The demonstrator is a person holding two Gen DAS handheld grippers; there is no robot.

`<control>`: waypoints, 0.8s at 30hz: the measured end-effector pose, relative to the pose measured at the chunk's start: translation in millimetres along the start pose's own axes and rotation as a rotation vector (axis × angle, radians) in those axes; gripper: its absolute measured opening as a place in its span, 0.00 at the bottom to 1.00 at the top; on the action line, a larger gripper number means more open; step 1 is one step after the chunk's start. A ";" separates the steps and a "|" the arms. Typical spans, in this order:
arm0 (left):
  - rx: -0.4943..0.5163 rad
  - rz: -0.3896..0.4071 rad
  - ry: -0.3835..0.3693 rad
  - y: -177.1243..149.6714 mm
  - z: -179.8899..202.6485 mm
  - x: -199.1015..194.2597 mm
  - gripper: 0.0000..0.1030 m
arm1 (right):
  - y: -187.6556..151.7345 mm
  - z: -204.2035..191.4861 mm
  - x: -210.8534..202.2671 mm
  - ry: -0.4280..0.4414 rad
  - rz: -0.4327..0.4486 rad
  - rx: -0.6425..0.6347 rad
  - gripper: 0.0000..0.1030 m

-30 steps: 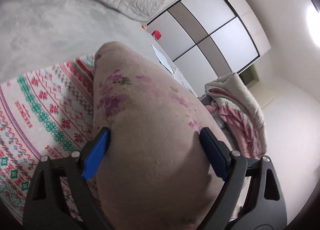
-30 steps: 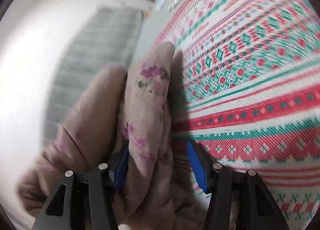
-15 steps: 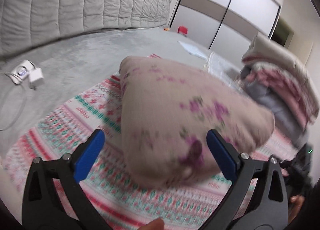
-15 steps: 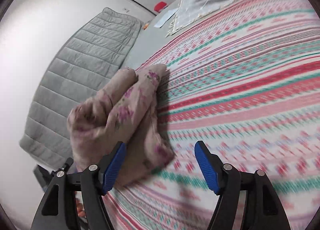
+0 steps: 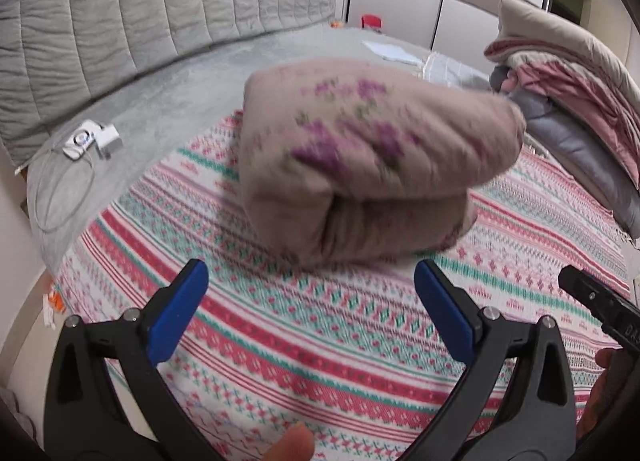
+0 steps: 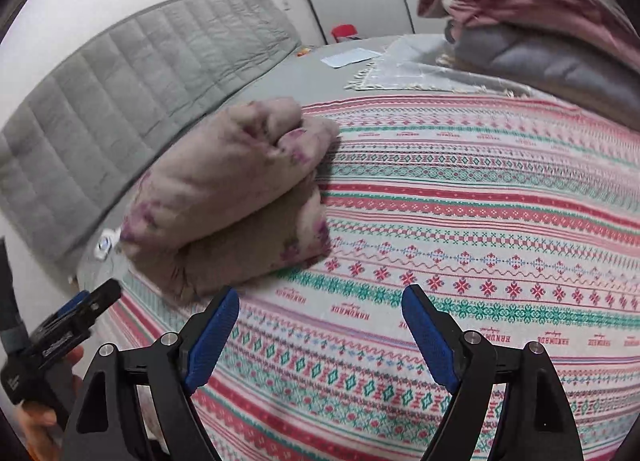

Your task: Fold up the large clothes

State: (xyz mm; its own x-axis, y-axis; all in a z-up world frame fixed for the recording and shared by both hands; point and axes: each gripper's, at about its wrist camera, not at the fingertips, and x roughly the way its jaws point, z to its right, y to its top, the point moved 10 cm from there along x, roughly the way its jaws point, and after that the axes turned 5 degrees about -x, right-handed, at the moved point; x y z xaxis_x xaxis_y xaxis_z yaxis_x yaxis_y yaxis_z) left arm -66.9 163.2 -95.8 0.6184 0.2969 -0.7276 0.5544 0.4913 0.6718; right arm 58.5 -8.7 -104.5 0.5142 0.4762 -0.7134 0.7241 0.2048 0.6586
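Bundle (image 5: pixel 372 165) of soft, bulky floral cloth lies folded on the striped blanket (image 5: pixel 320 341), far of both tongs. Left gripper (image 5: pixel 310 309) gapes empty; right gripper (image 6: pixel 318 331) is opening, empty (best gripped at its near fold, likely).

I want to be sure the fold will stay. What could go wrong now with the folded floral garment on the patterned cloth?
1. The folded floral garment lies as a puffy bundle, free of both sets of jaws, so its top layer may spring open.
2. It sits at the edge of the patterned cloth, near the charger and cable; a nudge could push it onto them.
3. The right gripper is opening, with nothing between its jaws.
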 end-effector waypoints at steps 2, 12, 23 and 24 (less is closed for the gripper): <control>-0.016 -0.010 -0.007 -6.6 3.2 4.9 0.99 | -1.4 -2.9 -1.1 -0.052 -0.001 -0.034 0.83; -0.041 -0.032 0.039 -26.3 6.2 18.0 0.99 | -17.5 -7.6 22.2 -0.219 -0.042 -0.189 0.83; -0.027 0.025 0.091 -18.9 2.1 7.6 0.99 | -21.9 -40.4 23.0 -0.204 -0.020 -0.282 0.83; -0.026 0.033 0.095 -17.8 2.0 5.7 0.99 | -21.4 -42.0 21.7 -0.204 -0.015 -0.287 0.83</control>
State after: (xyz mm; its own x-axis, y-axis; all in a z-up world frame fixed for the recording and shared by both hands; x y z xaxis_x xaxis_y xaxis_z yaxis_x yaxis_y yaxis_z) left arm -72.1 154.5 -111.6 0.5801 0.3890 -0.7156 0.5188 0.5009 0.6928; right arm 34.9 33.2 -124.0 0.6066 0.2959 -0.7379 0.5888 0.4563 0.6671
